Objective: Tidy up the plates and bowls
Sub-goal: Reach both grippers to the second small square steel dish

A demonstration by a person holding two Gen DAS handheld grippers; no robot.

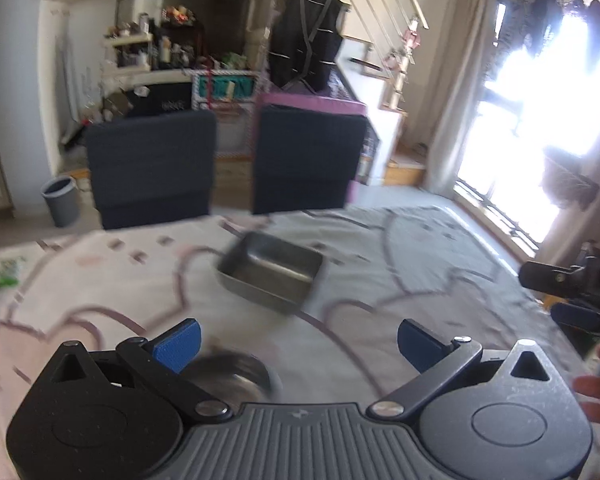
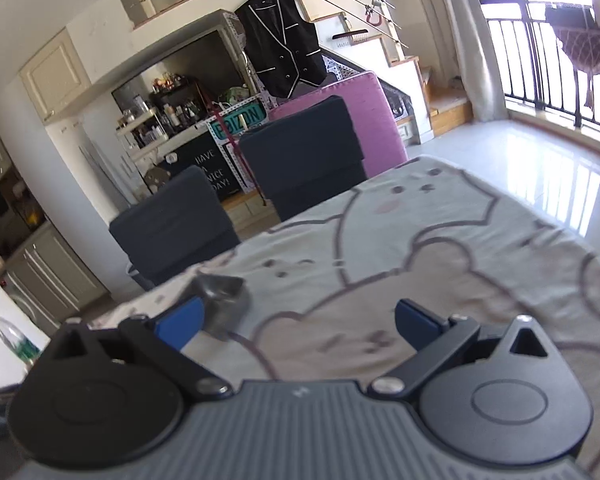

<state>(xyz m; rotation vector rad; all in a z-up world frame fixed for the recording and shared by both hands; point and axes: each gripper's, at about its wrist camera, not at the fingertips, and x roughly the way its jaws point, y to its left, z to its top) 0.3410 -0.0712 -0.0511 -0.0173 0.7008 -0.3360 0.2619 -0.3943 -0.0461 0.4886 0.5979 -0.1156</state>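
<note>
One square metal tray (image 1: pixel 270 276), one round metal bowl (image 1: pixel 232 374), two dark chairs (image 1: pixel 152 168), one grey bin (image 1: pixel 61 200)

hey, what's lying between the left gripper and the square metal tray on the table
In the left wrist view, only bare patterned tablecloth lies between the open left gripper and the square metal tray. A round metal bowl sits nearer, beside the left finger.

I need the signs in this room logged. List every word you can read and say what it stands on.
"HAVE A NICE DAY!": white letters on the black board behind the chairs; some letters are hidden.
Teal sign above it: large letters, partly hidden, not readable for sure.
Bottle label at the left edge: too blurred.
Nothing else is readable.
</note>
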